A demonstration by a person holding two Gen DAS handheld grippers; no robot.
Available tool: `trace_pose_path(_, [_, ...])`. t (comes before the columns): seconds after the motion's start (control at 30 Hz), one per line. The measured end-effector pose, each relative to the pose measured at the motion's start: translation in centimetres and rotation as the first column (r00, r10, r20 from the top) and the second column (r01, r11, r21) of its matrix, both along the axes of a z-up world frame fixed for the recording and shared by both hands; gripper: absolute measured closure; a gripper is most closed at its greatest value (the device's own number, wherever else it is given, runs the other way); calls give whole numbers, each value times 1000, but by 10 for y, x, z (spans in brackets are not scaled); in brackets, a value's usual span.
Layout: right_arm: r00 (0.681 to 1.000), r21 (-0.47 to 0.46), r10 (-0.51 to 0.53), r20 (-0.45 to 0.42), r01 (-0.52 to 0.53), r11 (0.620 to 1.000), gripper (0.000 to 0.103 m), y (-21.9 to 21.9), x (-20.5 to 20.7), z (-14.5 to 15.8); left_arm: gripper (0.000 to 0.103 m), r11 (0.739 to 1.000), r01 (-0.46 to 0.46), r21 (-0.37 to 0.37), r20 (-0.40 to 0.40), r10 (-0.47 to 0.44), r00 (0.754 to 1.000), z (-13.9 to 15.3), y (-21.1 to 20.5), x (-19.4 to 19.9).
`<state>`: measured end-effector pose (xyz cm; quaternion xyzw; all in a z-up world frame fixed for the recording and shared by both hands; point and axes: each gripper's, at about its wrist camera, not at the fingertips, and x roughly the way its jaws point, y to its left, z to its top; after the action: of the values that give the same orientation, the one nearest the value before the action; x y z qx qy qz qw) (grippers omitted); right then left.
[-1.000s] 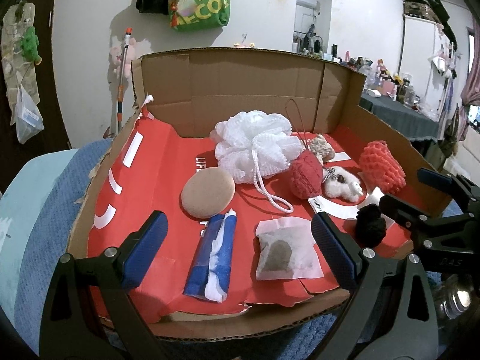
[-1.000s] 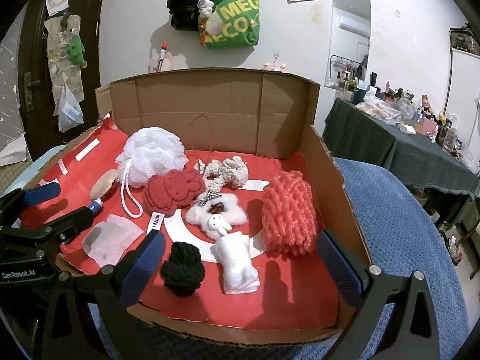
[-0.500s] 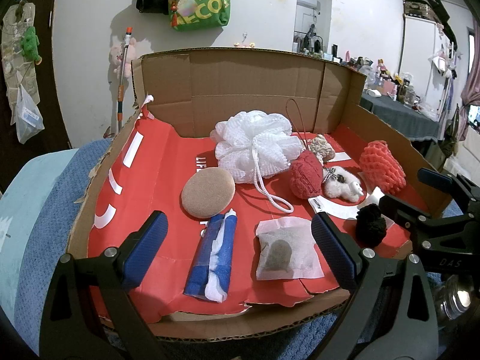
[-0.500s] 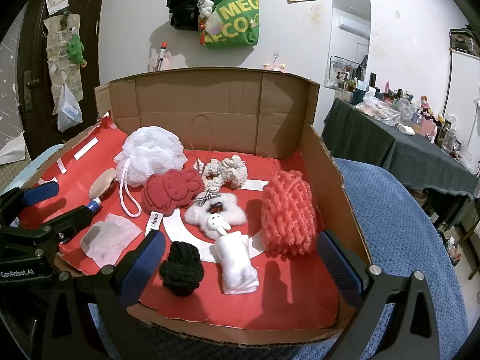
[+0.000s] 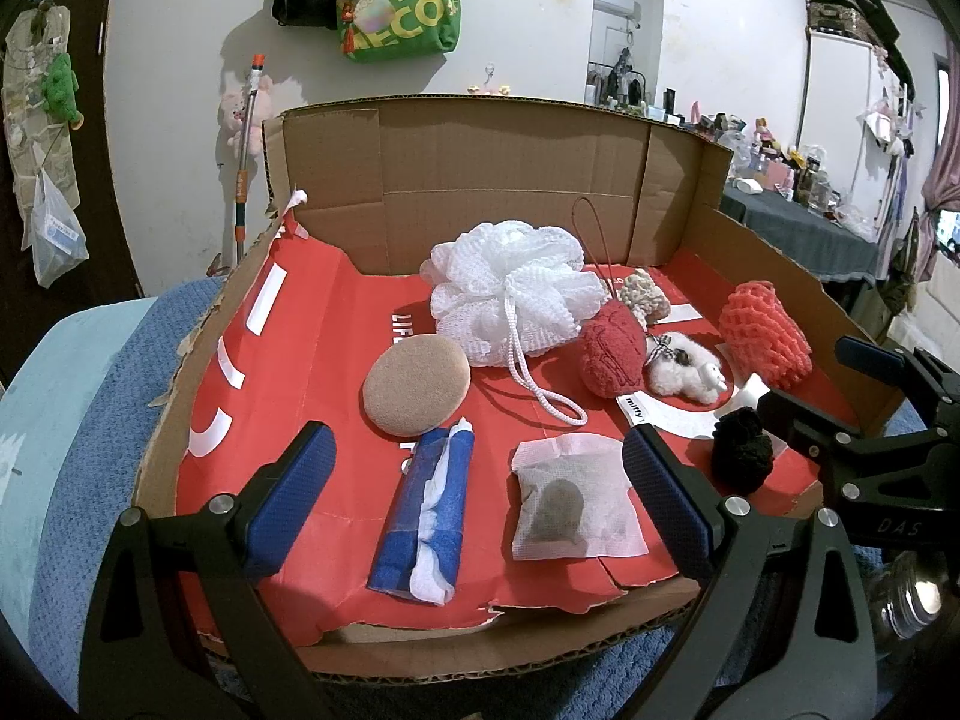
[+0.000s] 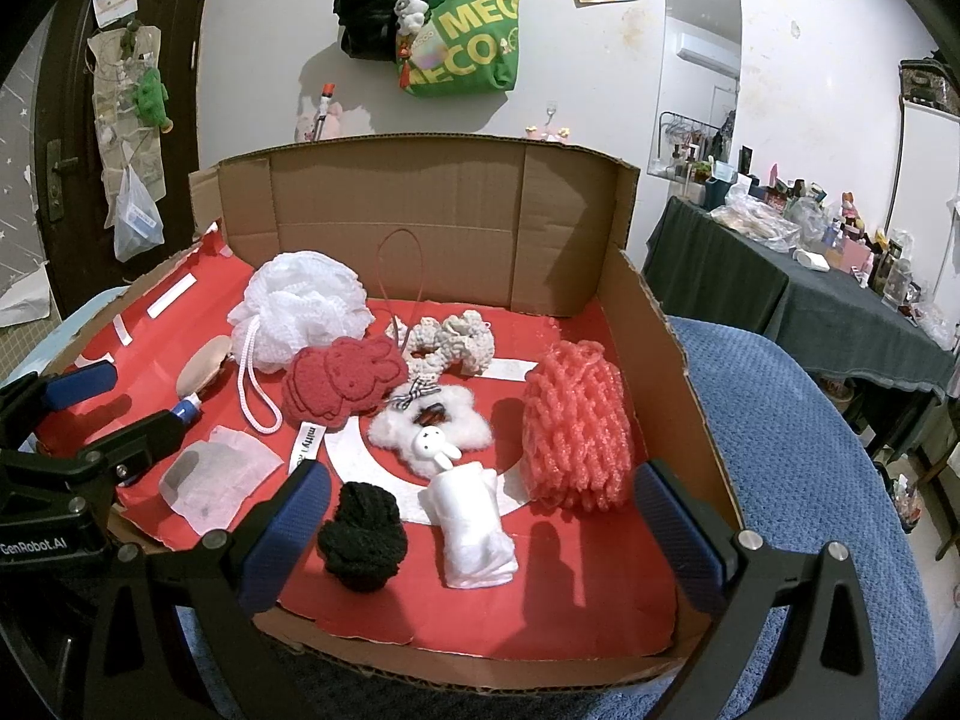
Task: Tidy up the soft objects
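I saw a shallow cardboard box lined with red paper [image 5: 312, 324] and judged the sorting hardly begun: every soft thing lay loose on the lining, none grouped.

From the left: a round tan sponge pad [image 5: 416, 384], with a rolled blue and white cloth [image 5: 427, 519] just in front of it. Next came a white mesh bath pouf [image 5: 515, 294] at the back and a flat white sachet with a dark centre [image 5: 570, 498] at the front. Then a red fuzzy plush [image 6: 342, 381], a cream crocheted scrunchie [image 6: 453, 339], a white fluffy rabbit clip [image 6: 435, 429], a black knitted ball [image 6: 362, 540], a folded white cloth [image 6: 474, 525] and a coral foam net [image 6: 576, 426] (nearest the right wall).

My left gripper [image 5: 474, 501] hung spread wide and empty at the front edge, the blue cloth and sachet between its fingers. My right gripper [image 6: 477, 534] was equally wide and empty, framing the black ball and white cloth.
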<state>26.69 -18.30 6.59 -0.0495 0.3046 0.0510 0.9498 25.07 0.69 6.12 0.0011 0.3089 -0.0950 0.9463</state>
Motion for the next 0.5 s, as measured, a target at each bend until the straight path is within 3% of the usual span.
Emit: trace_pose_path(0.5, [1000, -3, -1, 0, 1, 1000, 0, 0, 0, 0, 5, 1000, 0, 1, 0, 0, 1000, 0, 0, 0])
